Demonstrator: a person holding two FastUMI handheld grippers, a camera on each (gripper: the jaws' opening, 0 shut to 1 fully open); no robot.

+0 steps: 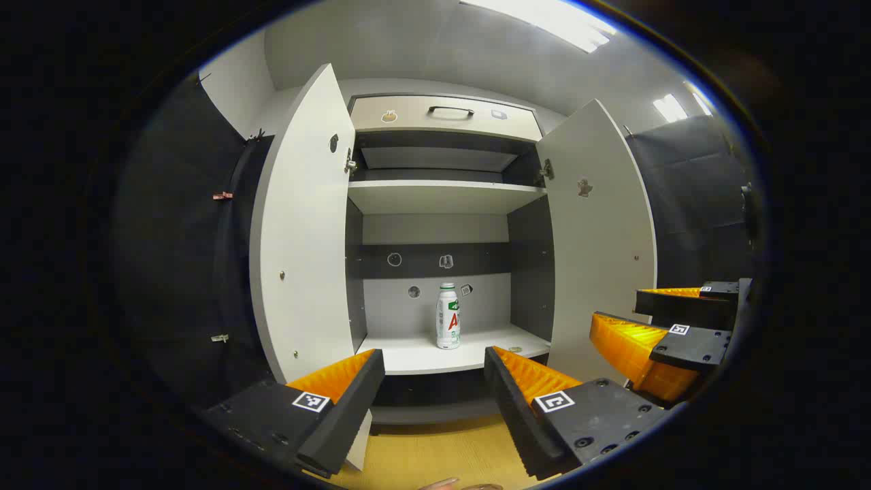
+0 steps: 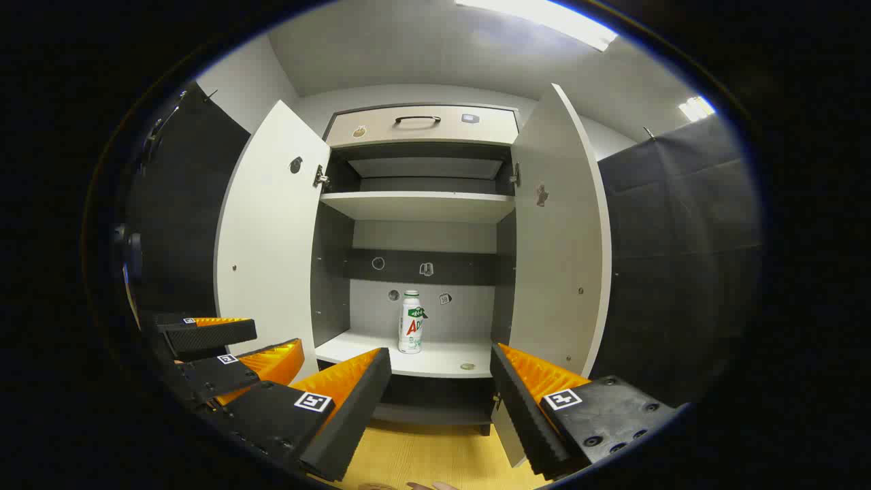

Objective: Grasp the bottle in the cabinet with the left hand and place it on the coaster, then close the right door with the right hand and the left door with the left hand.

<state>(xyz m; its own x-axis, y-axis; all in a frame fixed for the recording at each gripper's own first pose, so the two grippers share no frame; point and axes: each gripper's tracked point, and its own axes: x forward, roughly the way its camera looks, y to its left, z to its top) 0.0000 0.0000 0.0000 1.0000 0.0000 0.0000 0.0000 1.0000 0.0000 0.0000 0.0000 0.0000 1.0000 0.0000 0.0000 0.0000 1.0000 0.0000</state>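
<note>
A booth with dark cloth walls and bright ceiling lights holds a pale cabinet [image 1: 435, 112] standing on a yellow wood floor [image 1: 435, 456], both its doors swung wide.

In the left gripper view, the left gripper [image 1: 434, 367] sits low before the cabinet, its fingers spread wide apart with nothing between them. Past the gap, the bottle [image 1: 448, 316] stands upright on the lower shelf [image 1: 408, 357], near the shelf's middle and toward its back edge. A small round disc [image 1: 515, 350] lies near that shelf's front right corner; whether it is the coaster I cannot tell. The left door [image 1: 303, 224] and right door [image 1: 599, 238] flank the opening, with a handled drawer [image 1: 446, 114] above.

In the right gripper view, the right gripper [image 2: 441, 367] is likewise wide open and holds nothing; the left gripper appears at its lower left.
</note>
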